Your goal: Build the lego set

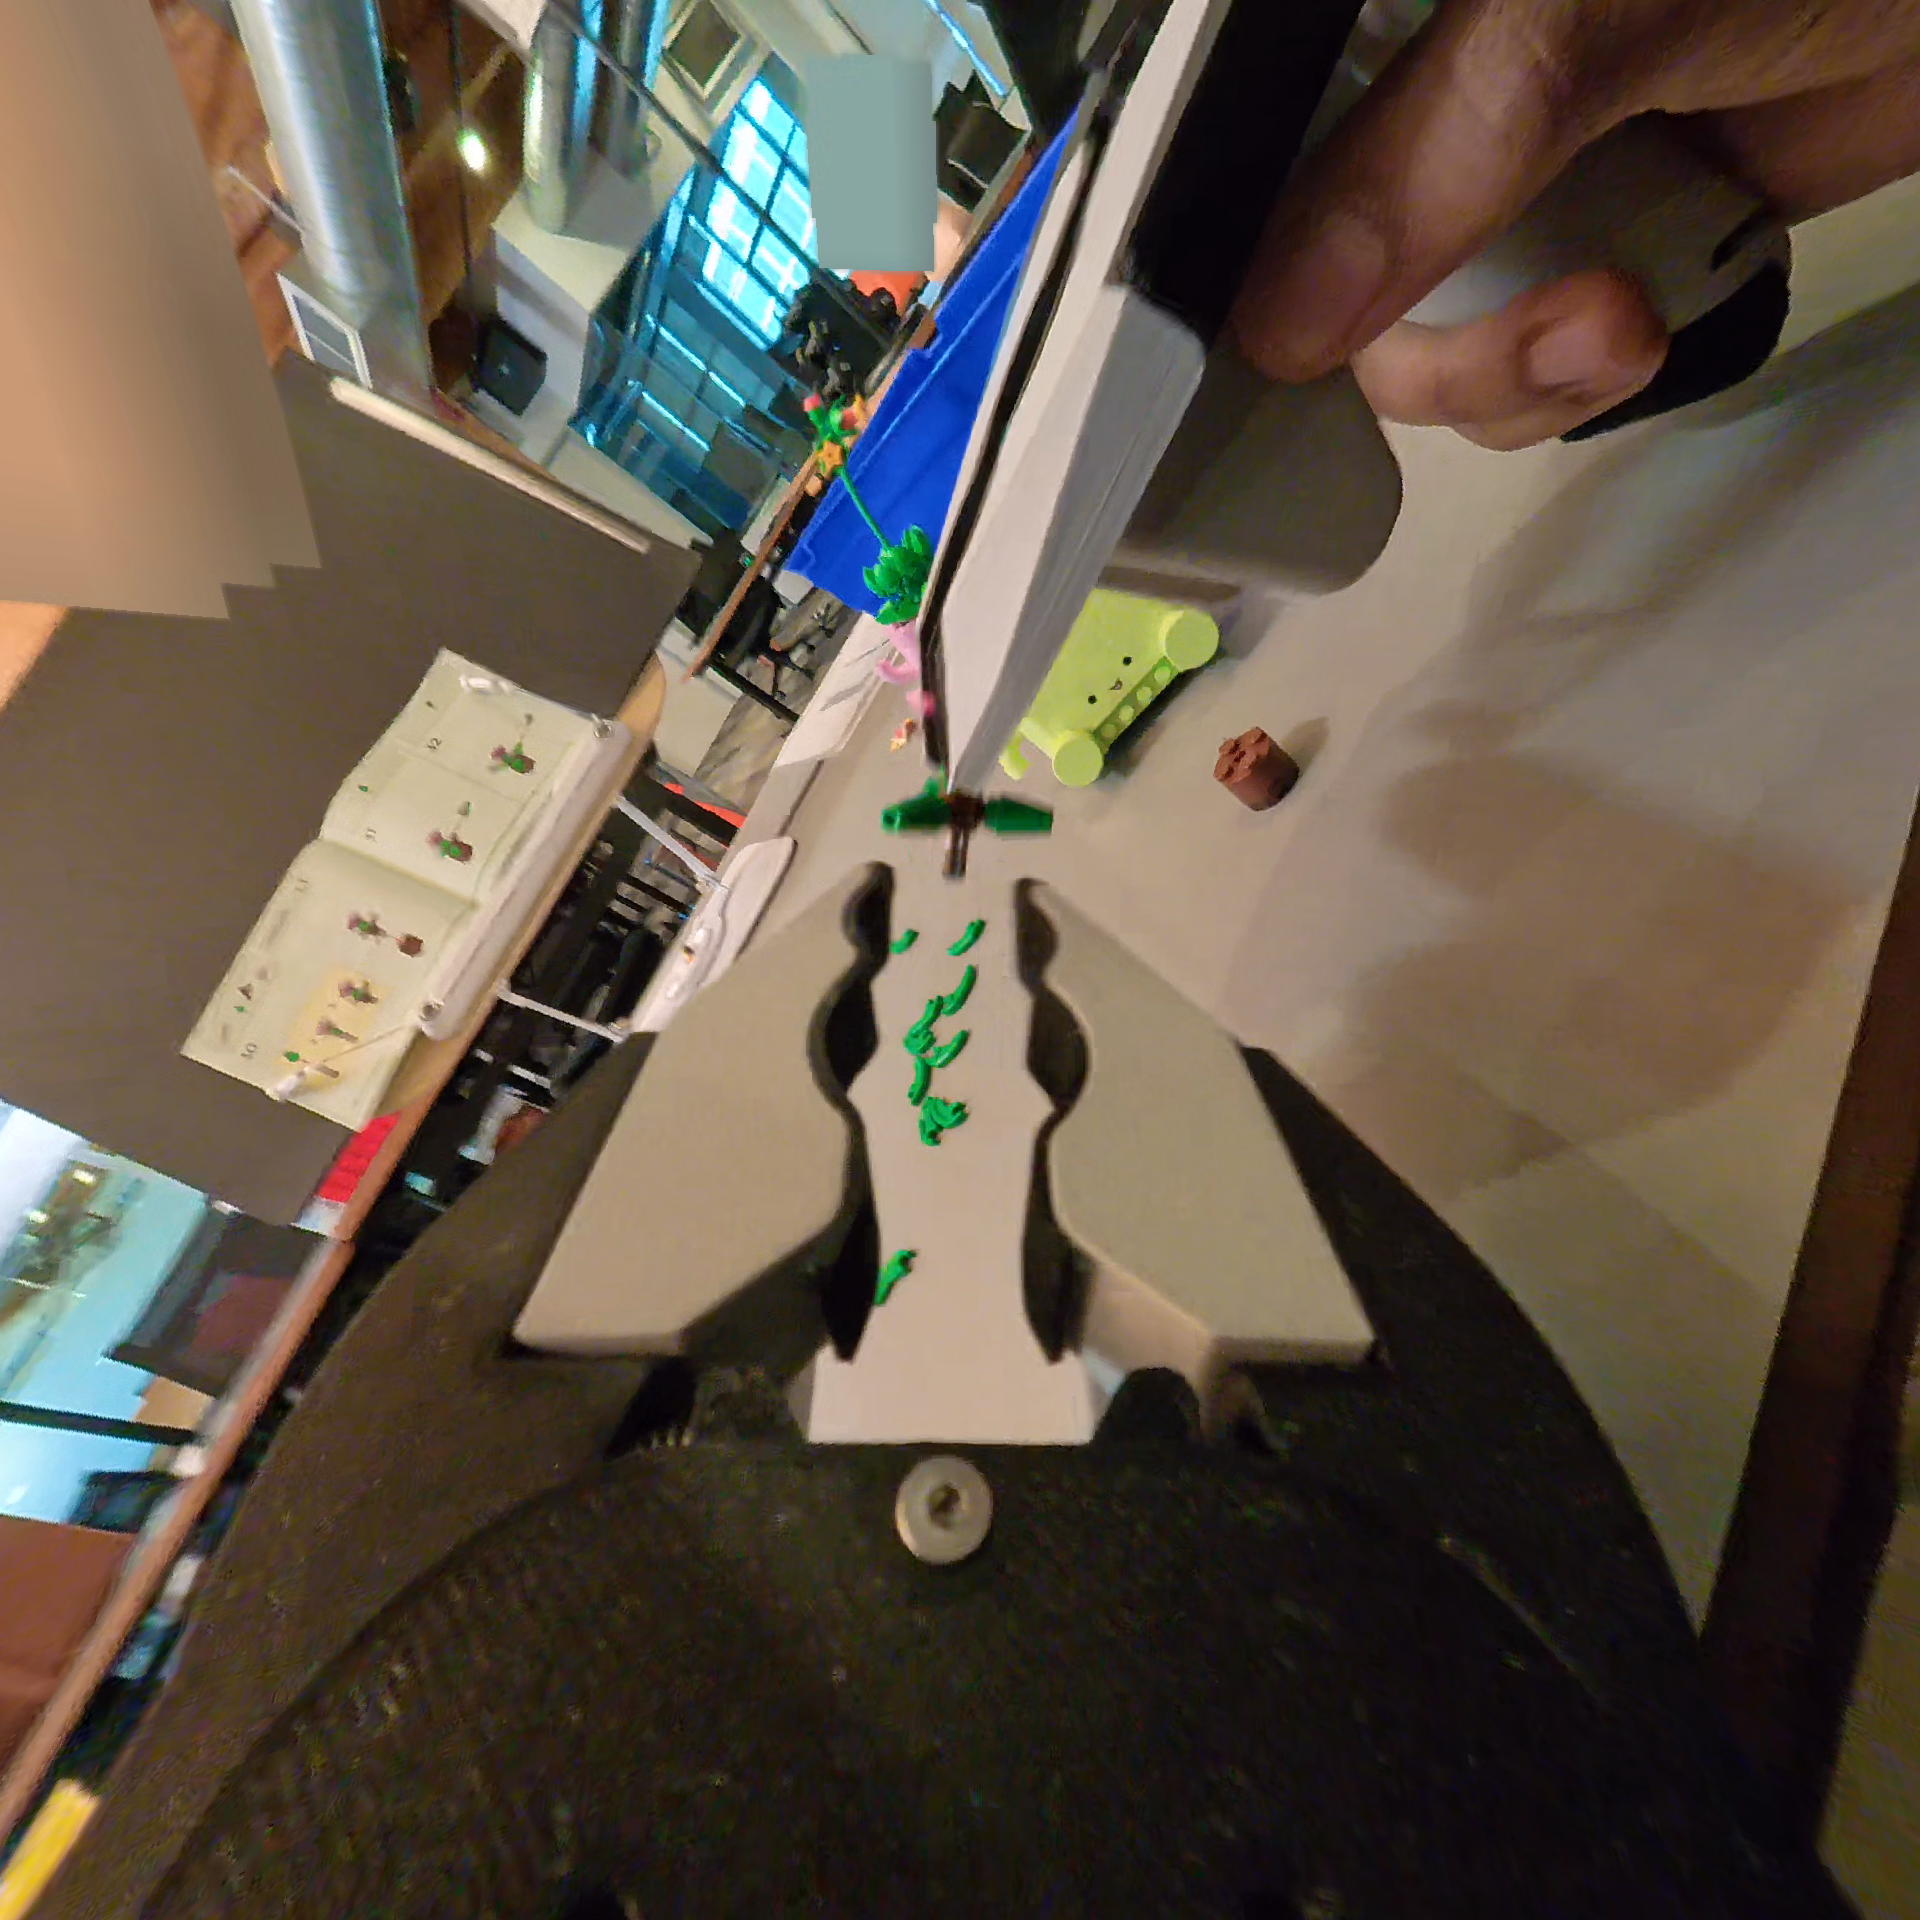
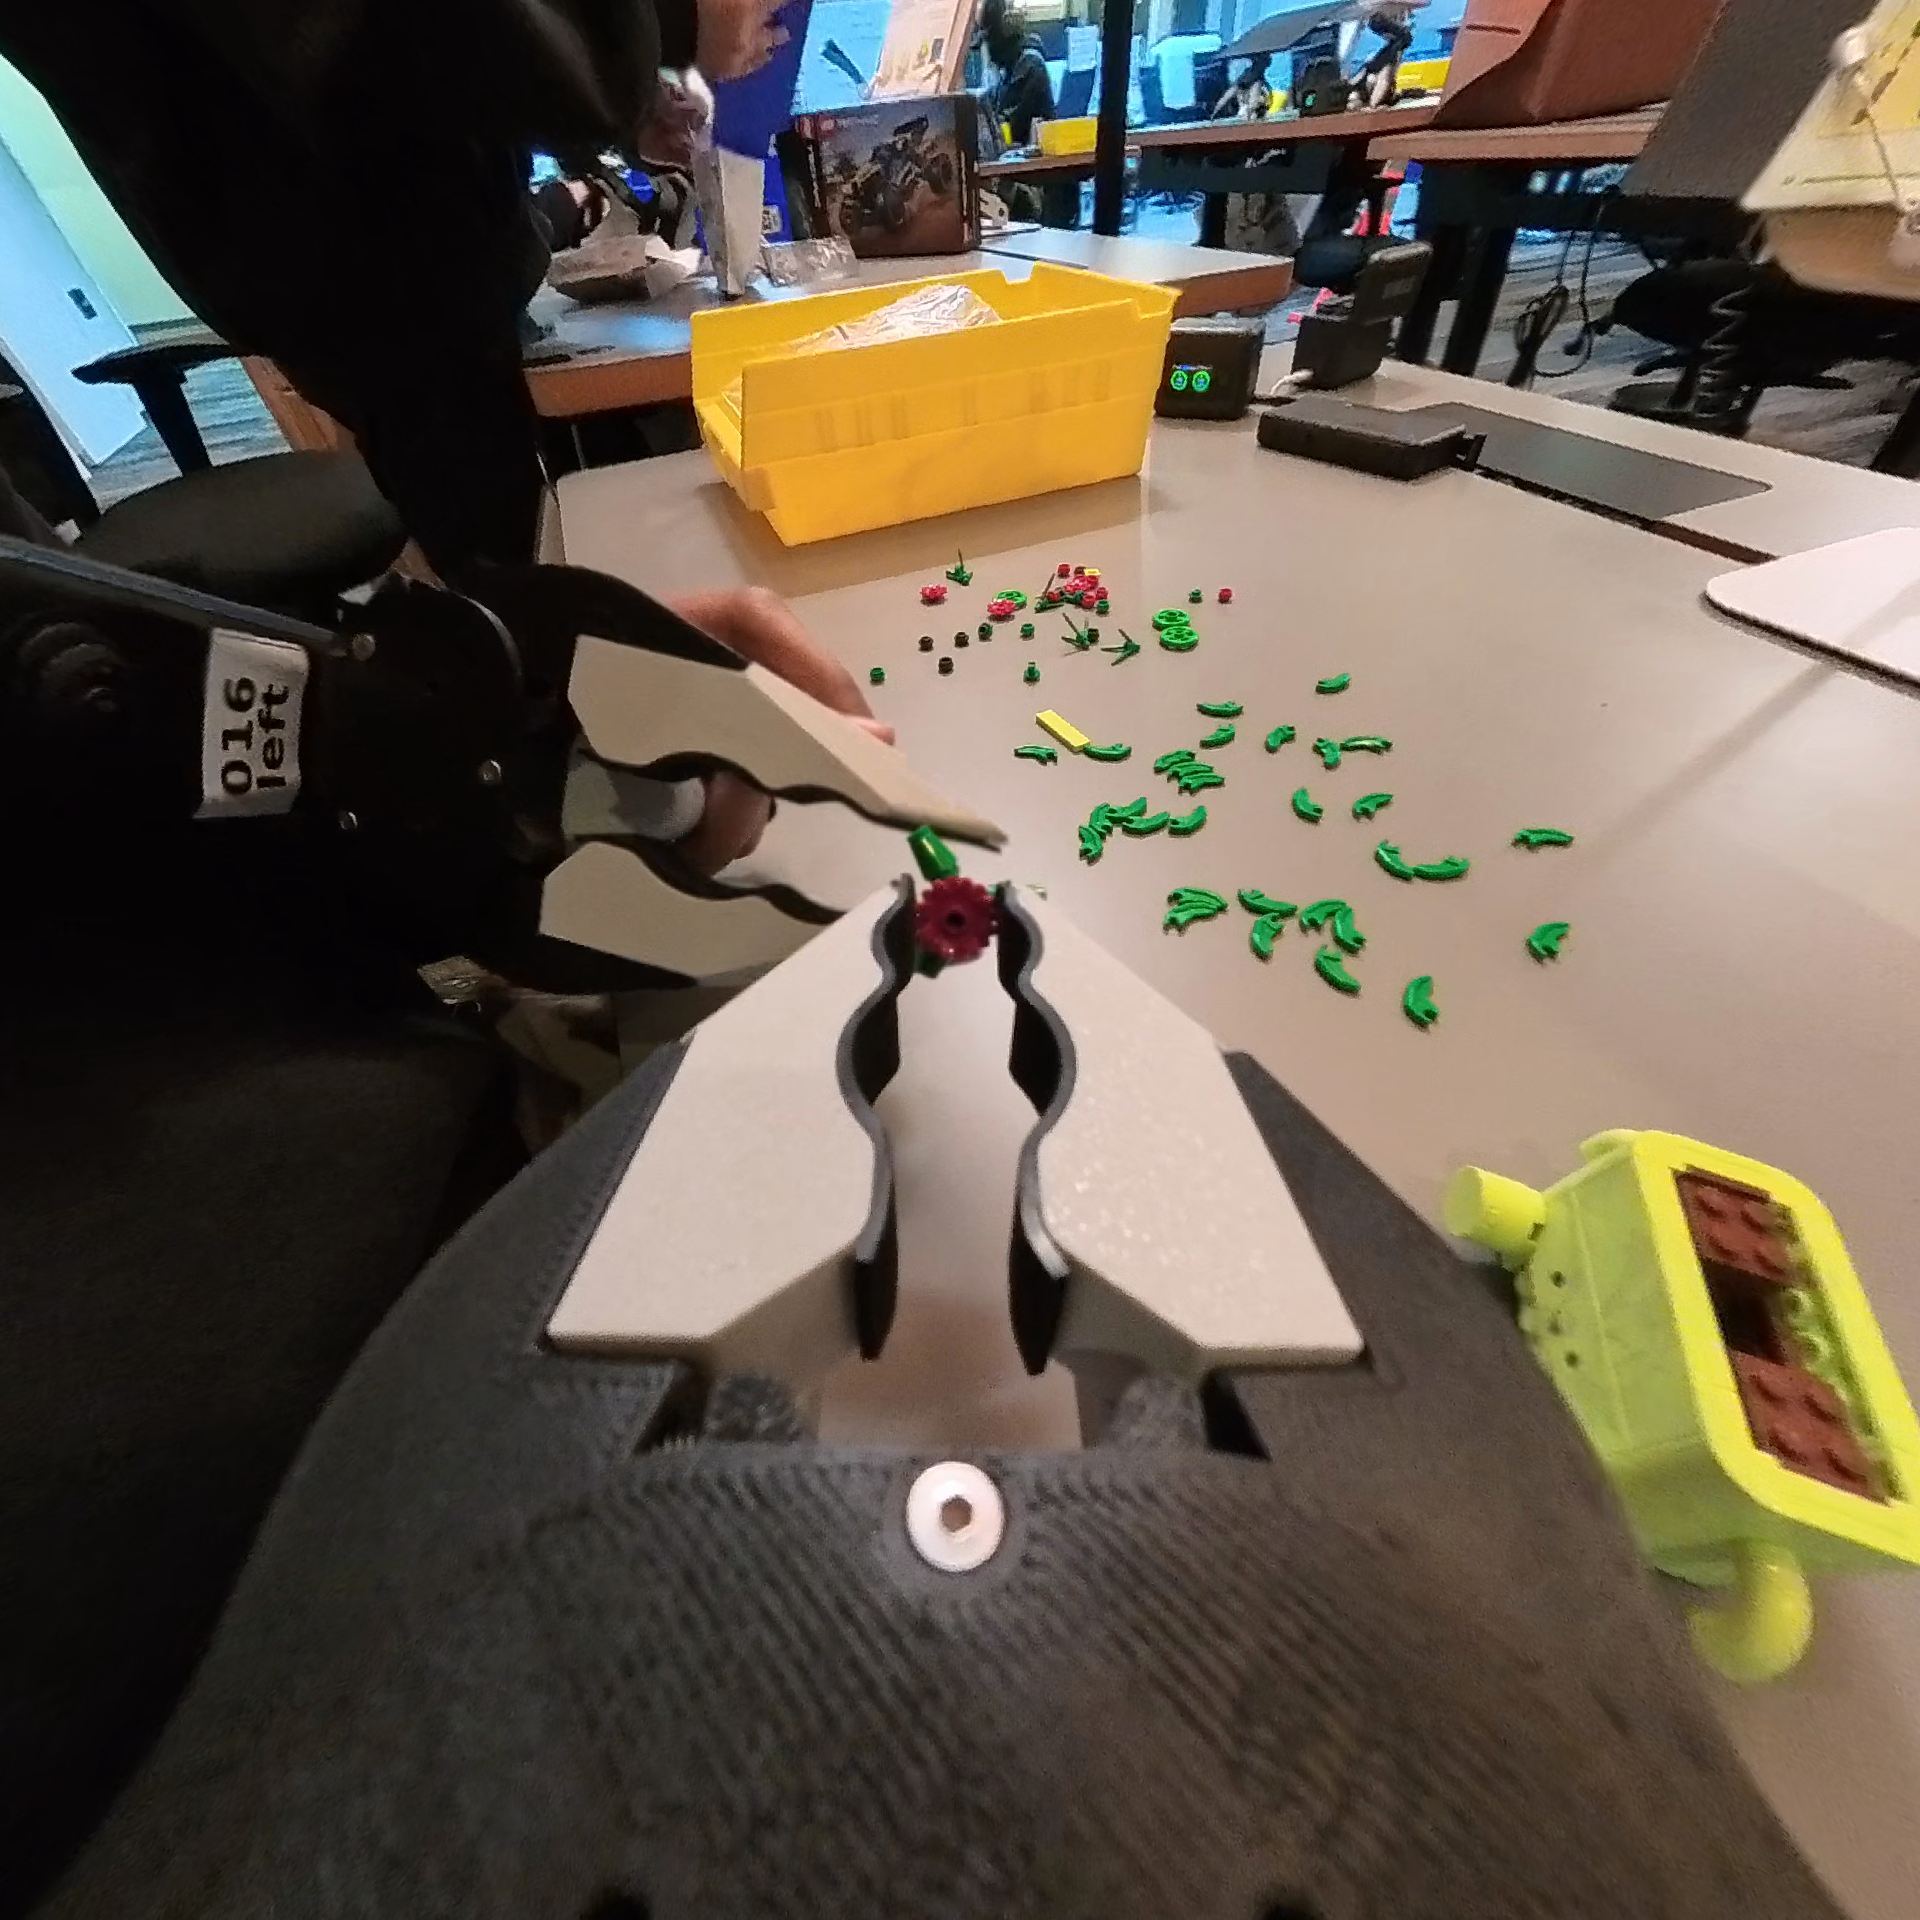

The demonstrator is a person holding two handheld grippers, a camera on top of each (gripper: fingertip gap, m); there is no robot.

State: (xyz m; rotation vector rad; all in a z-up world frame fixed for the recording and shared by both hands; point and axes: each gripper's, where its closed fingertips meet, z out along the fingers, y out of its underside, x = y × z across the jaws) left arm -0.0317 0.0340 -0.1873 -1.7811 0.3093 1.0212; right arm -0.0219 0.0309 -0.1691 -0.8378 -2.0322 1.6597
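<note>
My right gripper is shut on a small flower piece: a dark red blossom with green leaves and a brown stem. In the left wrist view the right gripper comes down from above and holds that piece just beyond my left fingertips. My left gripper is open and empty. In the right wrist view it reaches in from the left, its upper finger close over one green leaf. Loose green leaf pieces lie scattered on the table, and they also show in the left wrist view.
A lime green pot with brown bricks inside lies on its side at the right; it also shows in the left wrist view. A brown round brick stands near it. Yellow bins, small red and green parts, an instruction booklet and a blue bin are around. The tips of both grippers are at nearly the same place.
</note>
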